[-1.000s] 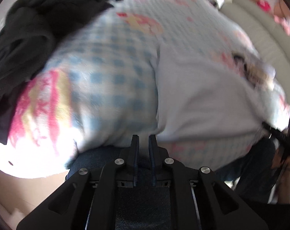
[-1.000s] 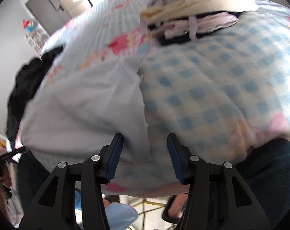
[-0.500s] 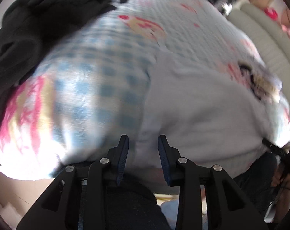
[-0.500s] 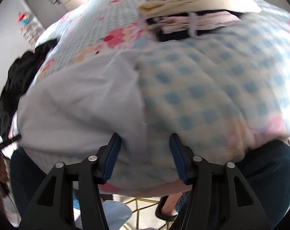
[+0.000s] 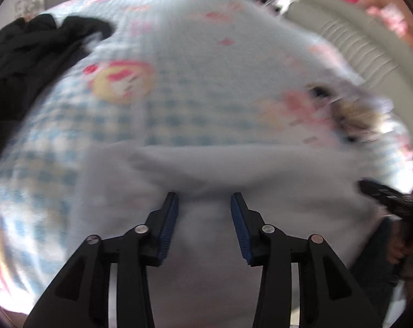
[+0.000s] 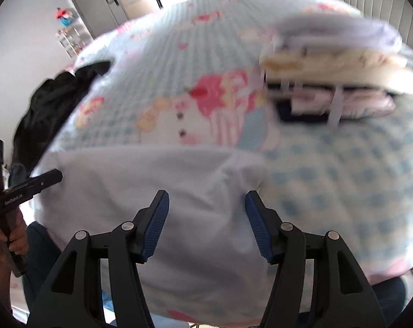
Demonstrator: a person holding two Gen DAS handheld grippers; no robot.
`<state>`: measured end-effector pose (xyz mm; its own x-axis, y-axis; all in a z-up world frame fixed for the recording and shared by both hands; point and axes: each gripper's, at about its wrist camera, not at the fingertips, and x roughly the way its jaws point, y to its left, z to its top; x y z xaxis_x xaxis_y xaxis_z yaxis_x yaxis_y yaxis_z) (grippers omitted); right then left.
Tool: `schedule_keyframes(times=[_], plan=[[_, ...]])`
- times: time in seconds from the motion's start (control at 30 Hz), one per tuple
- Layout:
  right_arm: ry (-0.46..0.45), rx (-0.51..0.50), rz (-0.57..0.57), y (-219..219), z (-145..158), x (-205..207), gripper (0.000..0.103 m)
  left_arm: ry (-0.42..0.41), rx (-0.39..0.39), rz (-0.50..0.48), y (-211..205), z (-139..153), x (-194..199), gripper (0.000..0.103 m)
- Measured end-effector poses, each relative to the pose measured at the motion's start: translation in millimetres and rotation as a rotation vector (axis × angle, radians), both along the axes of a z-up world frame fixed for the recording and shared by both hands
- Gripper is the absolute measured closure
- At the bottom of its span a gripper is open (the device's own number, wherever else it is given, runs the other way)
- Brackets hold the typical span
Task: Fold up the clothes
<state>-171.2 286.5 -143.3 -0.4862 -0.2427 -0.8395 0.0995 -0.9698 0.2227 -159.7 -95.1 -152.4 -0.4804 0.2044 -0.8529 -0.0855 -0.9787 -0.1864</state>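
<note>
A pale lilac-white garment (image 5: 233,169) (image 6: 141,180) lies spread on the near edge of the bed, over the blue-checked cover (image 5: 179,104). My left gripper (image 5: 204,199) hovers over its middle with the jaws opening; the cloth lies below them and the pads do not press on it. In the right wrist view my right gripper (image 6: 206,196) hangs over the garment's right part, jaws also opening. A soft fold rises between its fingers, free of the pads. Both views are blurred.
A heap of black clothes (image 5: 29,54) (image 6: 50,104) sits at the bed's left side. A stack of folded clothes (image 6: 335,63) rests at the right, near the padded headboard (image 5: 356,49). A grey wardrobe door (image 6: 97,2) stands behind the bed.
The left jaws went from shut to apart, and that gripper slid right from the bed edge onto the pale garment. The right jaws widened a little and shifted left over the garment.
</note>
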Motion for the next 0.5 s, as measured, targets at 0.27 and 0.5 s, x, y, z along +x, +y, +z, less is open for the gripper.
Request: schedule_keyframes(times=[0.27, 0.5], plan=[[-0.011, -0.052, -0.121, 59.9, -9.5, 1.9, 0.045, -0.001, 0.057, 0.134, -53.4, 13.1, 5.6, 0.081], [0.011, -0.064, -0.159, 67.7, 5.0, -0.8, 0.045, 0.05, -0.013, 0.076, -28.3, 33.6, -1.2, 0.071]])
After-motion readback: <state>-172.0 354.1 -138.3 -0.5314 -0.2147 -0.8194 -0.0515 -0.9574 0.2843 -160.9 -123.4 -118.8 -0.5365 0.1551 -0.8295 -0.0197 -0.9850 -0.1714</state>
